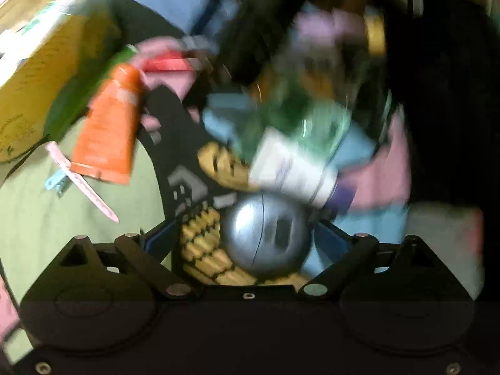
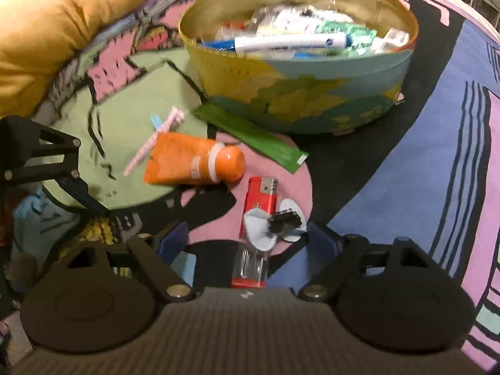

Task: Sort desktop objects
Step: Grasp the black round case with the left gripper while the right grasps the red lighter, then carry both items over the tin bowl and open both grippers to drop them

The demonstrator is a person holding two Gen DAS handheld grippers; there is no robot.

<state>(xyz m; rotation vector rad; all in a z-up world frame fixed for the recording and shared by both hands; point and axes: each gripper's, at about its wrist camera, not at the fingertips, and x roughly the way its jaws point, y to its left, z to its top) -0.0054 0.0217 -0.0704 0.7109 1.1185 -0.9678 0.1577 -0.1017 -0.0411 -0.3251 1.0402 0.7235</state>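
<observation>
Right hand-held gripper (image 2: 248, 243): fingers spread, nothing pinched; red-and-clear plastic lighter (image 2: 257, 234) lies directly between them on the patterned mat (image 2: 390, 187).
Lighter axis: running away from the gripper, metal head far; a small black clip with pale paper tabs (image 2: 278, 223) rests across it.
Left hand-held gripper (image 1: 250, 243): view blurred; fingers spread about a silver ball-shaped object (image 1: 265, 234), contact cannot be told.
Nearer arm: right, judged.
Destination: round yellow-green tin (image 2: 312, 93), ahead beyond the orange squeeze tube (image 2: 190, 164).
</observation>
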